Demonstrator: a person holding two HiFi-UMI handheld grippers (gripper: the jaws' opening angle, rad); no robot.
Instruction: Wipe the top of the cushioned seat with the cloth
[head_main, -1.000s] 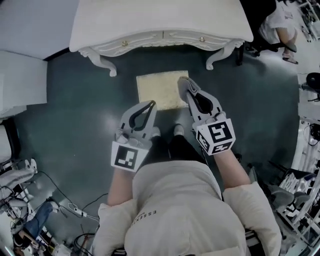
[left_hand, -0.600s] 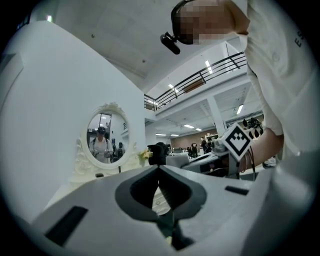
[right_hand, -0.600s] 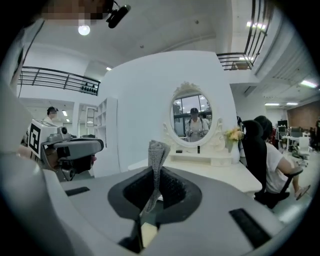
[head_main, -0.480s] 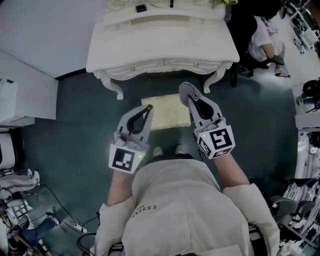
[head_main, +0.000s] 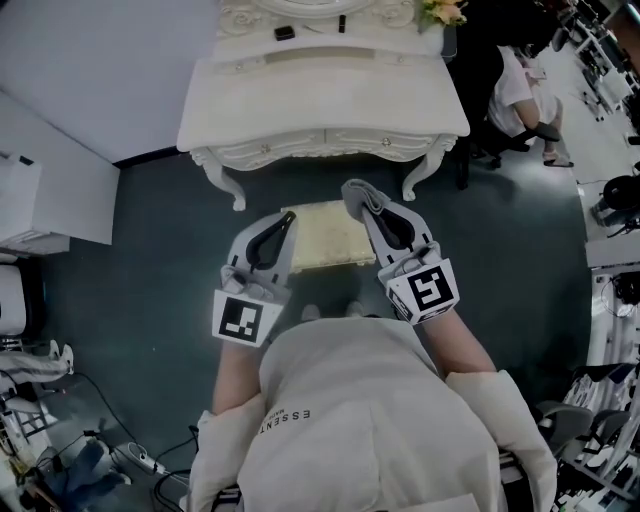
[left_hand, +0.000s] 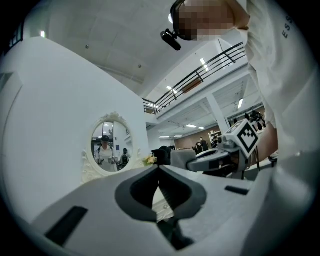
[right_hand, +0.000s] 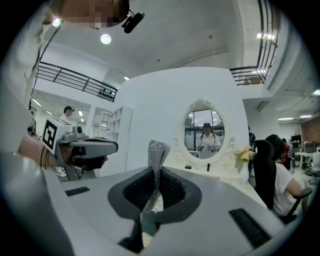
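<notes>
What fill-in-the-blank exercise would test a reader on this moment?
1. The right gripper is shut on a grey ____.
2. The left gripper has its jaws ____, with nothing between them.
3. The cushioned seat stands before a white dressing ____.
Missing words: cloth; shut; table.

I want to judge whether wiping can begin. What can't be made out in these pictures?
Cushioned seat: head view, both side edges covered by the left gripper and right gripper; legs hidden beneath it.
Cloth: right gripper view, only a folded strip shows between the shut jaws; its full size is hidden.
Small dark items on the dressing table: head view, too small to name.
</notes>
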